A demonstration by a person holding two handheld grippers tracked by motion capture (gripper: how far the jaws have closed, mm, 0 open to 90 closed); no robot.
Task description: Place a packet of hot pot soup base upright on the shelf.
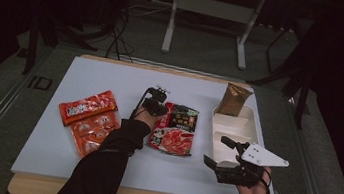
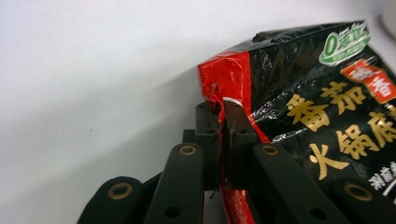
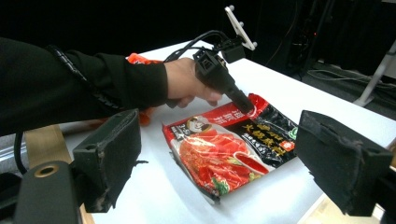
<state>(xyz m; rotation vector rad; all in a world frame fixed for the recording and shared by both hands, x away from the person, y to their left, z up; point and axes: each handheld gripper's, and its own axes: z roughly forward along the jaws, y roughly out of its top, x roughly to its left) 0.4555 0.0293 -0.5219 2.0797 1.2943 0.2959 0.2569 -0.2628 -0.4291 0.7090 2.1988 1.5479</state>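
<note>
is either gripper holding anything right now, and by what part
The left gripper is shut on the red edge of the red and black sauce packet, near a corner. The right gripper is open and holds nothing.

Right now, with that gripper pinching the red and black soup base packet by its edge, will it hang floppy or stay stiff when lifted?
Probably floppy: the red and black soup base packet is crinkled film, and the left gripper holds only one thin edge. It bulges, so the filling may sag downward. The glossy film could slip.
</note>
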